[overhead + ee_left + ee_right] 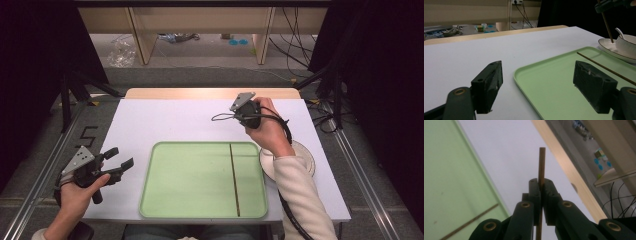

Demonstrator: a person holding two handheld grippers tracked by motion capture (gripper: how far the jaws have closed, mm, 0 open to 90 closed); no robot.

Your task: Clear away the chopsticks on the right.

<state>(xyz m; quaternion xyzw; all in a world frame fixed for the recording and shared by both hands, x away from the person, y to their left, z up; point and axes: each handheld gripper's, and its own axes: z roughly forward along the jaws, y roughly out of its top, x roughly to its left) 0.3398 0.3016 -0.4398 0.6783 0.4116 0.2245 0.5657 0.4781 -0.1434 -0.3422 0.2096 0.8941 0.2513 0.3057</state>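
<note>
Wooden chopstick (541,165) stood pinched upright in the closed right gripper (540,185) above the white plate (306,150), right of the green tray (200,210) where its mate (234,180) lay lengthwise; left gripper (119,161) idled open, farther off.

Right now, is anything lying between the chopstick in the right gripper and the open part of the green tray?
Nothing visible. The right gripper holds its chopstick above the plate; the green tray beside it carries one other chopstick near its right side, the rest bare.
</note>
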